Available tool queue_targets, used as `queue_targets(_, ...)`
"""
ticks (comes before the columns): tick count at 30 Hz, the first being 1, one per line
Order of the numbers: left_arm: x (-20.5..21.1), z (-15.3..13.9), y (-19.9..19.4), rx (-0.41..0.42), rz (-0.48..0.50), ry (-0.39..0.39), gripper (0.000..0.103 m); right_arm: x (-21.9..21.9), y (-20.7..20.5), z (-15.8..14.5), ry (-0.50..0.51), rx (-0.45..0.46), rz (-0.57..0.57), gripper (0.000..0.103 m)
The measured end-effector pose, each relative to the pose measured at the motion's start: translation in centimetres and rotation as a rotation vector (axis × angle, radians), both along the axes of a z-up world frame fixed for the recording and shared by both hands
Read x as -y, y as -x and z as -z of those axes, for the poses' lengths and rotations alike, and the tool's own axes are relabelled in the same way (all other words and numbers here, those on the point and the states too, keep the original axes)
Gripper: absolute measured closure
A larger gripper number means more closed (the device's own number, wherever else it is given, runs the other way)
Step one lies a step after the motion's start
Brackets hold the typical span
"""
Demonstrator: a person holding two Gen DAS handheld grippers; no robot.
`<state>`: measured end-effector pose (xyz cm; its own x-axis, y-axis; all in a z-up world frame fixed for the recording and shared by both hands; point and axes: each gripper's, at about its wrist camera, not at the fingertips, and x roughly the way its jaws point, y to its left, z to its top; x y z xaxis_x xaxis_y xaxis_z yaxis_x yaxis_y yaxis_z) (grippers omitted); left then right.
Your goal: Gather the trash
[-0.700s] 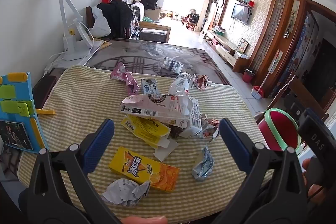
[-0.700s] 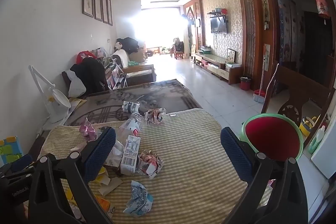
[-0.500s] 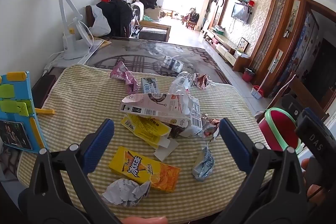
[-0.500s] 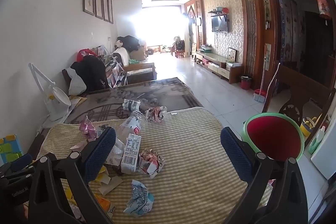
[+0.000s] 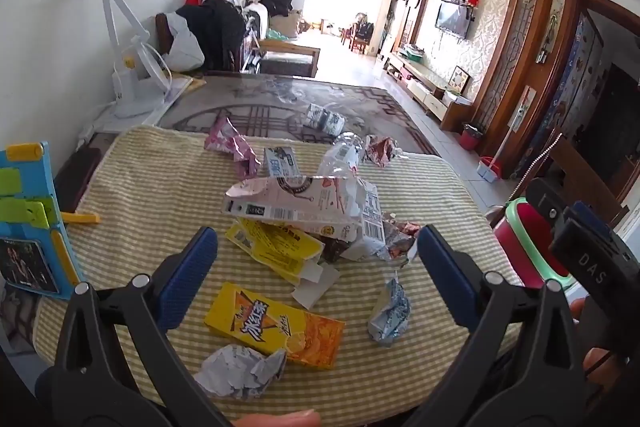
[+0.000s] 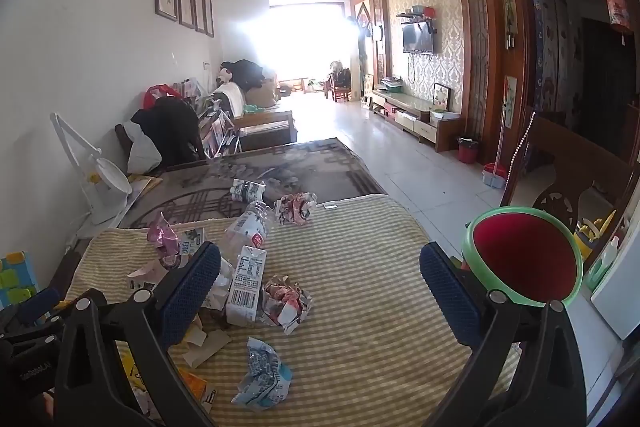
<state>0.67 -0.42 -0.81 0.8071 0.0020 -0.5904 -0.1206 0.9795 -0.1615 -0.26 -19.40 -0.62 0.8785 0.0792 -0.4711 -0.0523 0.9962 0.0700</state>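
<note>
**A:** Left wrist view: the left tongs [image 5: 316, 251] hang over the desk [image 5: 132, 183] with their jaws wide apart and nothing between them. Below them the trash is heaped together: the yellow drink box [image 5: 276, 323] nearest, the crumpled grey paper [image 5: 240, 371] touching its near edge, the silver-blue wrapper [image 5: 390, 311] just to the right, and the pink-white carton [image 5: 296, 199] resting on the flattened yellow box [image 5: 276, 245] farther back.

**B:** And the right tongs [image 6: 320, 283]?

**A:** Also spread apart and empty, above the striped cloth. The red bin with the green rim [image 6: 524, 259] stands off the desk's right edge, near the right blue pad.

**B:** So what could go wrong from here?

**A:** My guess is the pile. The carton leans on other pieces, so pulling one out may drag or tip its neighbours. The yellow drink box lies flat, so jaws closing from above could slide over it and pinch the cloth instead.

**B:** The wrappers?

**A:** Light and crumpled; a loose pinch could let one spring free and fall short of the bin. The clear bottle [image 6: 250, 227] looks round enough to roll off if nudged.

**B:** And the two tools?

**A:** They sit close together; each appears at the edge of the other's view, so reaching for the same piece risks a clash.
</note>
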Motion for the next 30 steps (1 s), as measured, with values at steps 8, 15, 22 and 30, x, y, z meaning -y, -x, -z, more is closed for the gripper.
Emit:
queue_targets(8,-0.5,-0.2,-0.2,0.024,-0.007,0.018,0.005,0.1,-0.2,0.3,-0.001,-0.007,0.003,0.007)
queue_targets(15,-1.4,0.3,-0.3,-0.022,-0.026,0.057,0.005,0.2,-0.3,0.3,-0.002,-0.016,-0.001,0.007)
queue_targets(22,-1.7,0.3,0.0,-0.027,-0.023,0.071,0.005,0.1,-0.2,0.4,0.003,-0.019,-0.004,0.007)
queue_targets(30,-2.0,0.4,-0.1,-0.032,-0.02,0.099,0.005,-0.2,-0.1,0.4,0.008,-0.023,-0.006,0.007)
